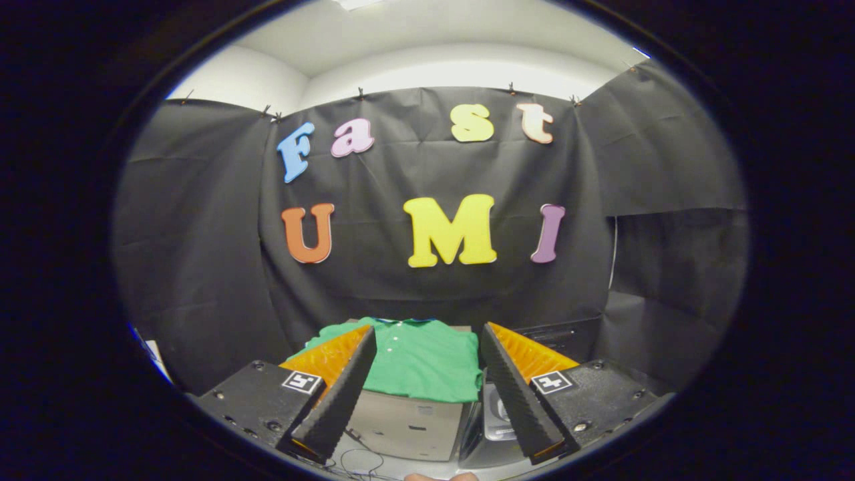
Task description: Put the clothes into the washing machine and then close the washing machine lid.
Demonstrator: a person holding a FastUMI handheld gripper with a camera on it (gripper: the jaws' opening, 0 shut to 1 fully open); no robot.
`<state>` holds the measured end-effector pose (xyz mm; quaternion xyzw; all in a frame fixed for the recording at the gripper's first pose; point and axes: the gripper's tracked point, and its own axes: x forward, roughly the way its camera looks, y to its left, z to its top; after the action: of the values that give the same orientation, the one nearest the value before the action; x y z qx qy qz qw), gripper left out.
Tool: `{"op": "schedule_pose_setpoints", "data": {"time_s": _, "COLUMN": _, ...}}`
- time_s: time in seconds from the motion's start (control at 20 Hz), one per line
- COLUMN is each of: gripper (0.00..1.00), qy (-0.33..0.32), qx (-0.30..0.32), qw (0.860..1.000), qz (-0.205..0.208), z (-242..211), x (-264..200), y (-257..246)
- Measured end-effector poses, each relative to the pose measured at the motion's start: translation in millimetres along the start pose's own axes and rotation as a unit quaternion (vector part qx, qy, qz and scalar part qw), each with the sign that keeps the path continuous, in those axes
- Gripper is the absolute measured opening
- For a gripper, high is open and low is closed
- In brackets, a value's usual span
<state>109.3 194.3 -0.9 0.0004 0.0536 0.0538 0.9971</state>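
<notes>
Black cloth booth wall [200,234] behind everything. Below it, a pale boxy cabinet-like block [407,424], w/ a darker grey machine-like unit [497,427] just beside it on the right, prob the washing machine, but too little shows to be sure, lid state can't tell. On top of the pale block lies the folded green polo-type shirt w/ small white buttons [421,361], flat, front edge hanging a bit over the block's face. It sits ahead of & between the fingers.

Gripper [427,341] spread wide, fingers apart, gripping nothing, not touching the shirt.

Handling, my guess: shirt is light, soft, limp, will sag & unfold once lifted, not fragile, not slippery. Best pinch prob the overhanging front edge or a bunched fold mid-body, thru several layers so it comes up whole.

Writing: small square black/white marker tags [302,381] on the finger mounts, no readable brand or label on shirt or machine
</notes>
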Motion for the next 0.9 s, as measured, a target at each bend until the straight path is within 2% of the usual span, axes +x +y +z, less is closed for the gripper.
{"op": "schedule_pose_setpoints", "data": {"time_s": 0.25, "gripper": 0.99, "qy": 0.07, "qx": 0.015, "qw": 0.996, "qz": 0.06, "z": -9.2, "x": 61.3, "y": 37.2}}
{"op": "schedule_pose_setpoints", "data": {"time_s": 0.5, "gripper": 0.99, "qy": 0.142, "qx": 0.003, "qw": 0.985, "qz": 0.099, "z": -35.2, "x": 141.9, "y": 51.2}}
{"op": "schedule_pose_setpoints", "data": {"time_s": 0.7, "gripper": 0.99, "qy": 0.215, "qx": -0.019, "qw": 0.969, "qz": 0.121, "z": -55.4, "x": 203.4, "y": 59.8}}
{"op": "schedule_pose_setpoints", "data": {"time_s": 0.9, "gripper": 0.99, "qy": 0.286, "qx": -0.048, "qw": 0.947, "qz": 0.139, "z": -80.8, "x": 247.6, "y": 66.5}}
